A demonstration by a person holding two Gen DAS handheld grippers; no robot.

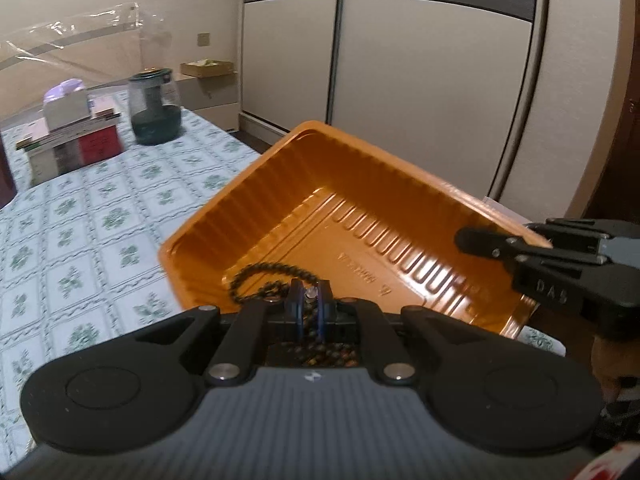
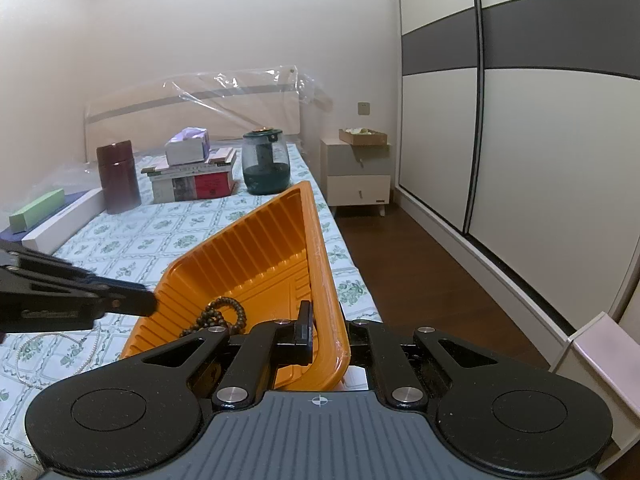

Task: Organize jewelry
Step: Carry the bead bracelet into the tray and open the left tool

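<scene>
left gripper (image 1: pixel 308 298): clamped shut on the dark bead bracelet (image 1: pixel 260 276)
right gripper (image 2: pixel 320 328): pinching the orange tray (image 2: pixel 256 248) rim, tray tilted above the bed's (image 2: pixel 120 240) right edge

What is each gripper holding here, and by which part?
Left gripper pinches the dark bead bracelet at its near end; right gripper clamps the orange tray by its rim.
</scene>
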